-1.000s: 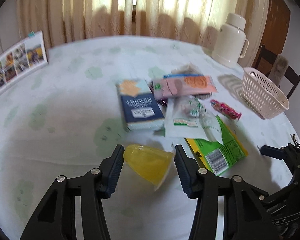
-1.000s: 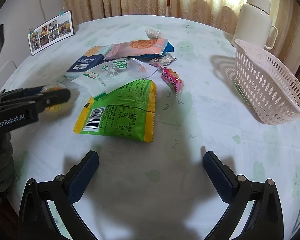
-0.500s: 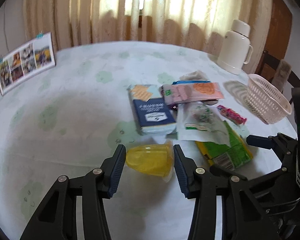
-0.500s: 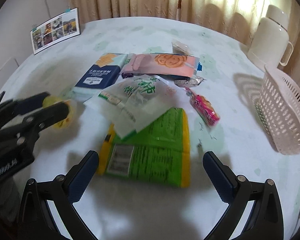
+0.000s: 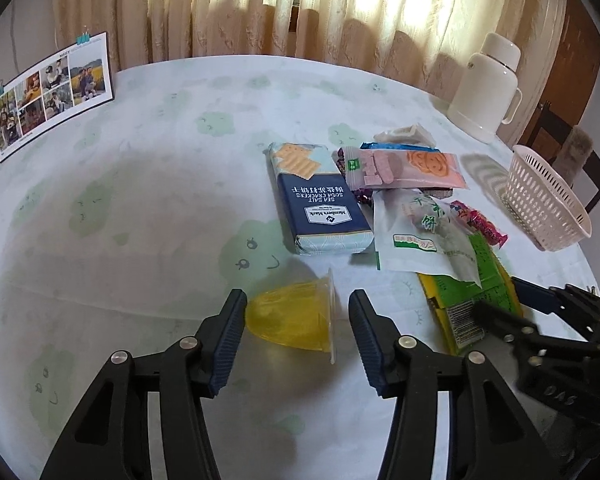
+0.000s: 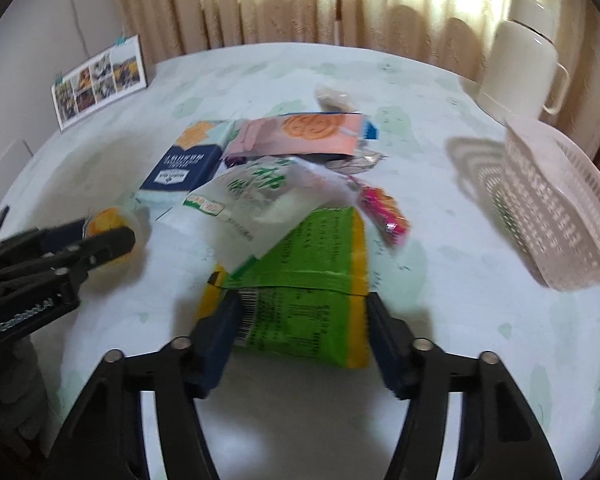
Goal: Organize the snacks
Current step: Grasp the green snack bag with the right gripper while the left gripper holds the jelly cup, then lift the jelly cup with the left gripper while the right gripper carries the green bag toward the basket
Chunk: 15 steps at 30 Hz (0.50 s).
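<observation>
Snacks are lying in a loose pile in the middle of the worktop (image 5: 148,184), which is wearing a pale cloth with green prints. A yellow jelly cup (image 5: 290,318) is lying on its side nearest to the left tool (image 5: 298,318); its jaws are opening, the left pad is touching the cup's base and the right pad is standing a little apart from the rim. A green and yellow packet (image 6: 300,280) is lying between the jaws of the right tool (image 6: 300,332), which are closing on its near end and pressing both its edges. Behind it a white packet (image 6: 260,196), a navy cracker box (image 5: 320,200), a pink biscuit packet (image 5: 408,168) and a small pink candy (image 6: 382,210) are overlapping. A pale basket (image 6: 560,208) is standing near the right edge, and a white thermos (image 5: 486,88) behind it.
</observation>
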Each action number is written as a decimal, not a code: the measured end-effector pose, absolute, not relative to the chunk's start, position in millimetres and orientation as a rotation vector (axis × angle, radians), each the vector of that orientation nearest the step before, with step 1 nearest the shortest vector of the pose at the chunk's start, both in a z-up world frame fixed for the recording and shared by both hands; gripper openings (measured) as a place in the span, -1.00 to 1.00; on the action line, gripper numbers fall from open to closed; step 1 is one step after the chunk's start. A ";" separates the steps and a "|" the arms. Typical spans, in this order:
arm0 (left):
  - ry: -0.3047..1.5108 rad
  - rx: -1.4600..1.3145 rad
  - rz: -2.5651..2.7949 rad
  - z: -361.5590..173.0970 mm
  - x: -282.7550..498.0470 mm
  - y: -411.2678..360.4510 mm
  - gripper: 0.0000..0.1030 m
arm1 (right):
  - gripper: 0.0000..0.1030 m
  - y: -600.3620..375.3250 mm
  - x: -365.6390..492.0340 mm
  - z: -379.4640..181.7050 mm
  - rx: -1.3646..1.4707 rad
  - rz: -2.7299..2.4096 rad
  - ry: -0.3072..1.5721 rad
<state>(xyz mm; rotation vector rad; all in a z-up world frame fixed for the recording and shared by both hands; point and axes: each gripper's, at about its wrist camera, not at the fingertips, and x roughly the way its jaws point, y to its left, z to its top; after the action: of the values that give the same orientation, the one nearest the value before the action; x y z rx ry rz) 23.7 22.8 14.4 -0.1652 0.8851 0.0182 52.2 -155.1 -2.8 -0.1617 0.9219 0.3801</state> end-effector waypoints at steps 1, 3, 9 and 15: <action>0.885 -0.162 0.017 14.2 23.8 22.6 -0.05 | 0.03 -158.4 50.5 -2.2 -0.154 0.383 0.920; 0.887 -0.158 0.013 13.7 24.2 22.1 -0.07 | 0.01 -164.6 45.2 -1.7 -0.142 0.395 0.925; 0.876 -0.154 0.003 15.1 23.2 22.2 -0.20 | 0.06 -164.5 12.9 -4.3 -0.162 0.494 0.964; 0.852 -0.147 0.001 18.4 20.4 21.3 -0.21 | 0.19 -143.4 -28.8 -3.4 -0.327 0.603 0.955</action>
<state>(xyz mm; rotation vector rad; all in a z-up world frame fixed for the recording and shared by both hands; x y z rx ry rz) 20.4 21.3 18.4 -0.1471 0.8525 0.0010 -28.8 -143.4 -3.4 -0.3275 0.9551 0.6032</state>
